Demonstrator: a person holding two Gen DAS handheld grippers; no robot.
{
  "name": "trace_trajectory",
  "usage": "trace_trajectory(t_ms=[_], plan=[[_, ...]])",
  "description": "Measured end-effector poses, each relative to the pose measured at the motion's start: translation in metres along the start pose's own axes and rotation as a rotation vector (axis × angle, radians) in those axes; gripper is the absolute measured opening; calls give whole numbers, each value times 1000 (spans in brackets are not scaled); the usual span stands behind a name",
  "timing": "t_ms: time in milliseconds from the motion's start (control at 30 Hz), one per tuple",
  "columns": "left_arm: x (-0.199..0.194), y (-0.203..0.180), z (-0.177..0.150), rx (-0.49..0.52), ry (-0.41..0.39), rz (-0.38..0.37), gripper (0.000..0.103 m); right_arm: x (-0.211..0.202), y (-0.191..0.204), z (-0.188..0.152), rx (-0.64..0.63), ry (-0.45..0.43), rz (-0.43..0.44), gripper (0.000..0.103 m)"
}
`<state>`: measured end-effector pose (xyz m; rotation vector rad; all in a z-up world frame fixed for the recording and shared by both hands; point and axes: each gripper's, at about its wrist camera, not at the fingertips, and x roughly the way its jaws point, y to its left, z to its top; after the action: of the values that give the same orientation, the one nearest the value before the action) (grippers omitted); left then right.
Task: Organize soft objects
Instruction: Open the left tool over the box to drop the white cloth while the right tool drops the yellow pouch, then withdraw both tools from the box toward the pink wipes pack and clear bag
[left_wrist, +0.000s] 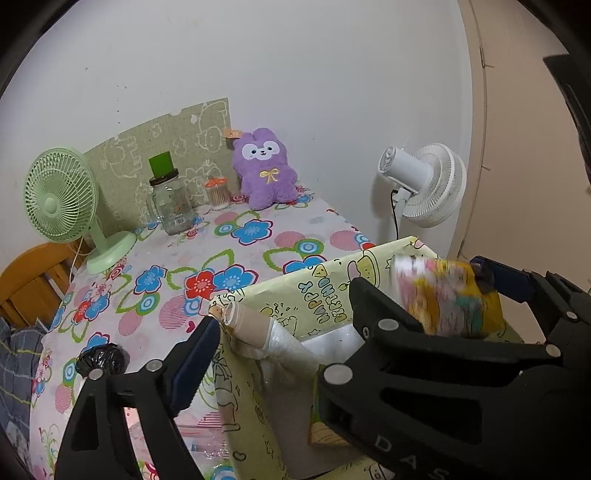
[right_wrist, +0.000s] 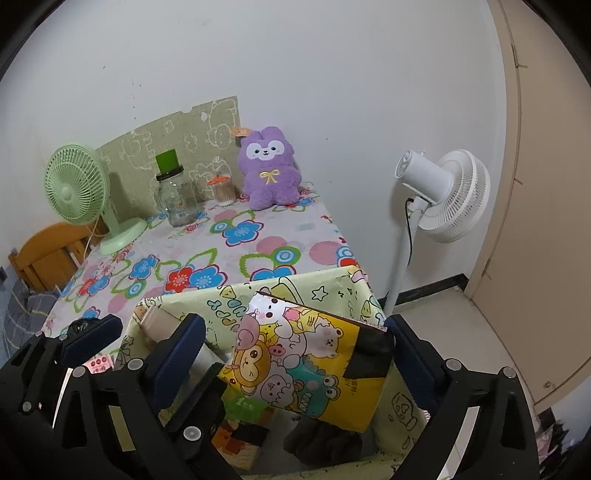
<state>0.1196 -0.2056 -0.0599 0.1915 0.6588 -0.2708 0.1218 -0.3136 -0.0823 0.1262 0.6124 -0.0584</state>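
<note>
Looking along the left gripper (left_wrist: 284, 306), its fingers stand wide apart with nothing between them, above the yellow-green gift box (left_wrist: 332, 284) at lower centre; a blurred cartoon pouch (left_wrist: 447, 295) sits at right, the purple plush (left_wrist: 264, 168) by the wall at upper centre.

From the right wrist, the right gripper (right_wrist: 295, 332) spreads wide around the cartoon pouch (right_wrist: 306, 362), which is tilted over the box (right_wrist: 399, 410); whether the fingertips touch it I cannot tell.
</note>
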Motion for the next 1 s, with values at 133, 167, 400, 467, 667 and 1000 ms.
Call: trace_trajectory(t_ms=[133, 167, 400, 467, 667, 1000], plan=[[-8, 5, -1, -36, -3, -15, 94, -11, 7, -1, -3, 0, 5, 103], [-11, 6, -1, -39, -7, -16, 94, -14, 9, -2, -3, -1, 8, 103], [-35, 14, -7, -48, -45, -9, 96, -34, 21, -4, -11, -29, 13, 103], [-41, 17, -9, -51, -56, -8, 97, -42, 26, -5, -17, -42, 10, 103], [-59, 28, -14, -55, -82, -15, 97, -59, 40, -8, -30, -67, 11, 103], [-89, 54, -22, -59, -124, -14, 97, -86, 72, -12, -45, -105, 25, 103]])
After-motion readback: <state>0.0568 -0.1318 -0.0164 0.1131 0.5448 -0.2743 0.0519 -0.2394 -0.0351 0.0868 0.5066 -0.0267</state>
